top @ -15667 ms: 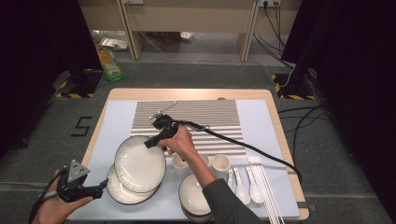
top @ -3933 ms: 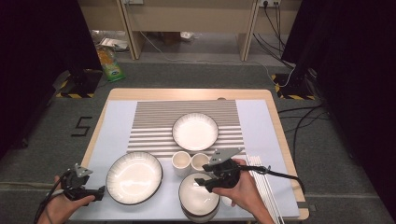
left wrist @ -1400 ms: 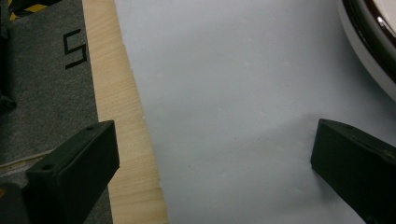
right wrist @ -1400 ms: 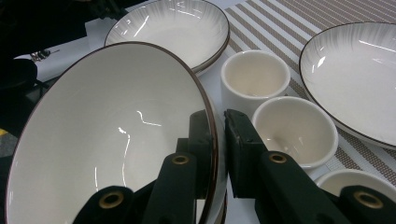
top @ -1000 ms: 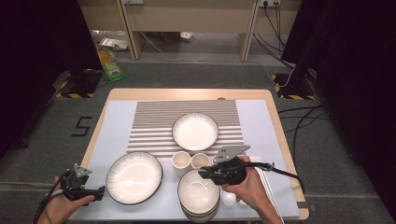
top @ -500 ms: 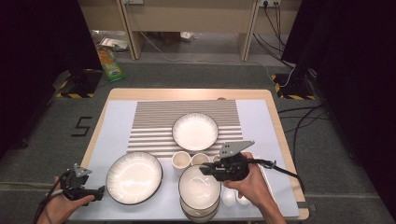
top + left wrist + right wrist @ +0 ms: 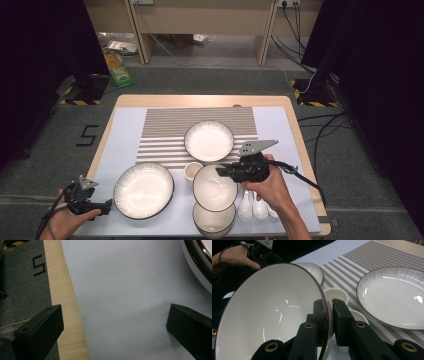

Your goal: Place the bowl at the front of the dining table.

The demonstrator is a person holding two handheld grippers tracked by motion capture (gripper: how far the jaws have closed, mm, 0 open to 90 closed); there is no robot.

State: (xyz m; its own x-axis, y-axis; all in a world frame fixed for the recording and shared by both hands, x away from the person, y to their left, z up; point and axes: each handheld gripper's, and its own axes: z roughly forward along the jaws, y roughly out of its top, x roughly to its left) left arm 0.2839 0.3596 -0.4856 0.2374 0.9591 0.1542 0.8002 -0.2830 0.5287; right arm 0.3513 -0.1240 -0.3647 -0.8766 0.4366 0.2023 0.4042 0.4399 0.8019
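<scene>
Bowl rim in right hand-held gripper (lifted clear)

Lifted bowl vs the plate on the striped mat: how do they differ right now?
The lifted bowl is clamped by its rim in the right tool and held above the stacked bowl; the plate lies free on the striped mat. The lifted bowl is tilted in the right gripper view; the plate lies flat. The bowl is deeper, the plate shallower. Both are white with a thin dark rim.
</scene>
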